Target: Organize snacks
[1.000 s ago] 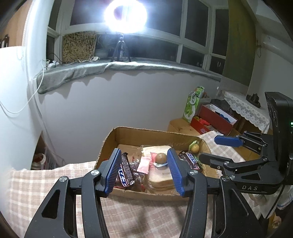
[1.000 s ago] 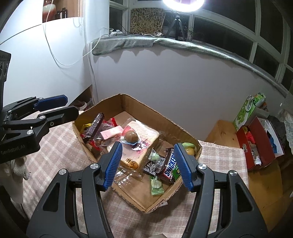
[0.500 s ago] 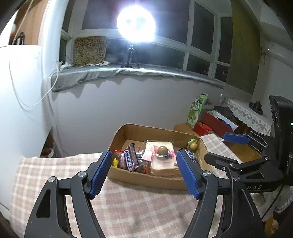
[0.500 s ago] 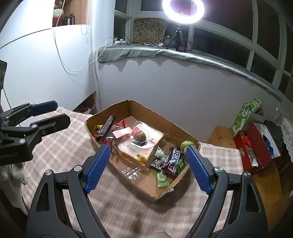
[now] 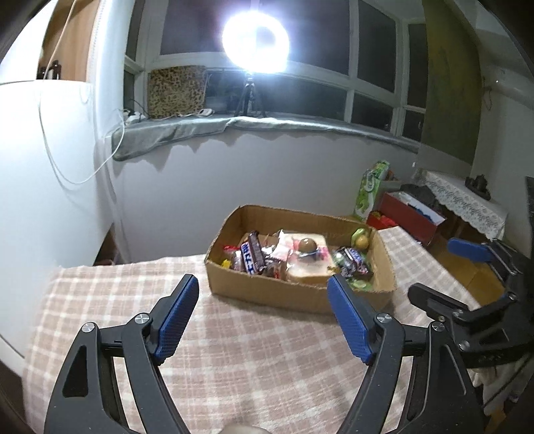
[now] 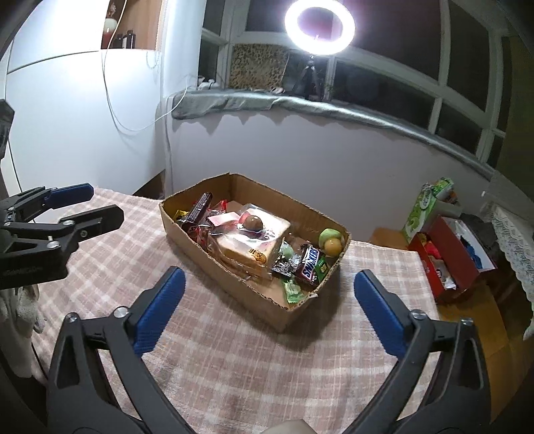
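Checked cloth covers the worktop (image 6: 233,360), with one cardboard box (image 6: 267,300) near its far edge, below a ring light (image 6: 319,26). Snacks sit gathered in the box, probably so they stay together: one bagged bread block (image 6: 253,245) with one chocolate ball (image 6: 252,223) on top, one Snickers (image 6: 310,262), other wrappers too jumbled to count. Left gripper (image 5: 263,313) and right gripper (image 6: 270,307) hover short of the box, fingers spread, holding nothing.
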